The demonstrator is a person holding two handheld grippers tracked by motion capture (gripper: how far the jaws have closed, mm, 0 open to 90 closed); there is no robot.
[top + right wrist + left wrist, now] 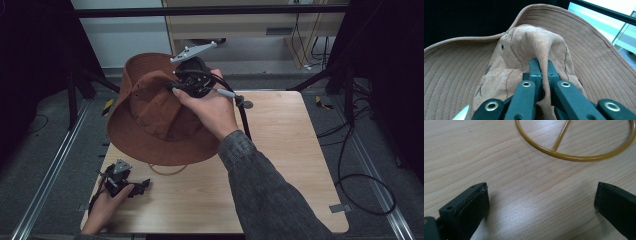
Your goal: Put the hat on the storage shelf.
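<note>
Your right claw (541,67) pinches a fold of the hat (150,115) crown, soft and floppy, so grip deep; left claw (541,202) idles open above the table (499,170)

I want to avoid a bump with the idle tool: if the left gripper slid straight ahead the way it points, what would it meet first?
Probably the yellow ring lying on the wooden table. The left gripper is open with only bare wood between its jaws, and the ring lies just beyond them. How low the gripper sits is unclear, so it might pass over it.

One brown hat (155,117), one yellow wire ring (574,157), two grippers, one wooden table (280,165).
</note>
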